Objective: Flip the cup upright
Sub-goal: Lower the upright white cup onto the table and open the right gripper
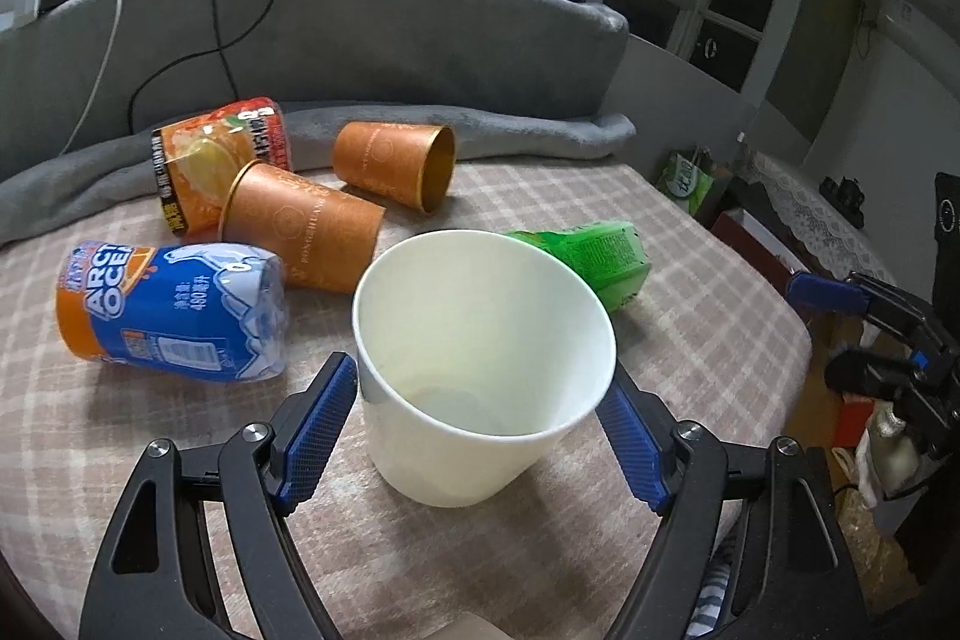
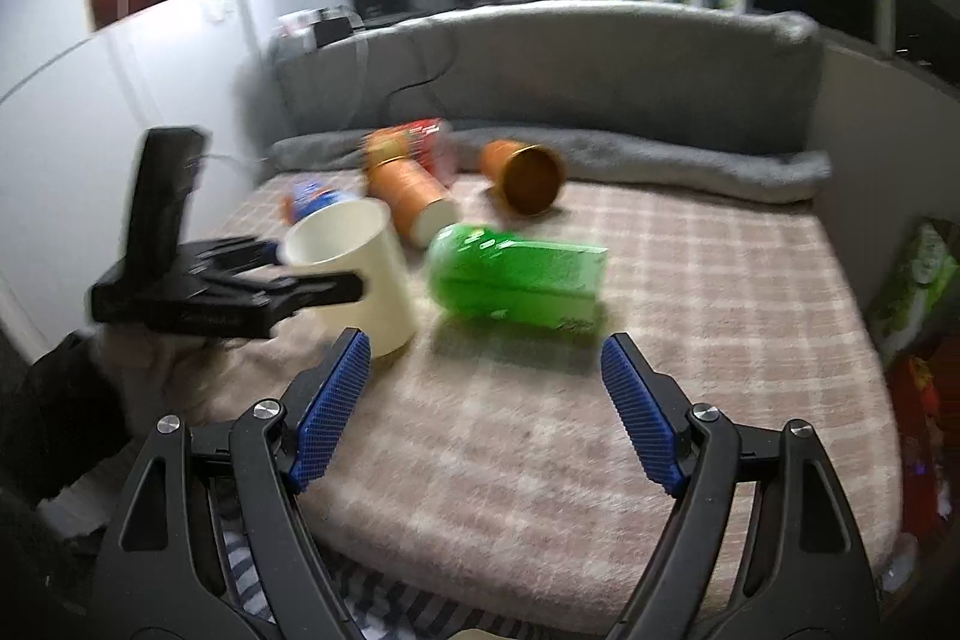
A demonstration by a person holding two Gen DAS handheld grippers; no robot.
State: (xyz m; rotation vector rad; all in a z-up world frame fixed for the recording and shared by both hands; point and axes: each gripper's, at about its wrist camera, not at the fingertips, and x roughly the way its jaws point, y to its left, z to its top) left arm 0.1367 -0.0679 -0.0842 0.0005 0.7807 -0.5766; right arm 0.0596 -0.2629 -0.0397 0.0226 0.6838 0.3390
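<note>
Two tools in view, one at work. Pinching the white cup (image 1: 456, 454) across its upper wall with the left tool (image 1: 480, 367), both blue pads (image 1: 321, 421) pressing just under the rim. Standing the cup mouth-up on the near part of the plaid blanket (image 1: 708, 340), though leaning slightly; from the right wrist view, seemingly resting its base on the fabric. Hanging the right tool (image 2: 486, 340) spread and empty to the right, near the fallen green bottle (image 2: 516, 274), touching nothing.

Judged step: finishing the flip, settling the cup before release. Calling next for levelling the cup until the base is sitting flat, then spreading the pads evenly and withdrawing toward the near side without dragging the rim. Risking a topple on the soft blanket if opening while tilted. Leaving two orange cups (image 1: 306, 232) and a blue-orange bottle (image 1: 174, 310) lying on their sides farther left.
</note>
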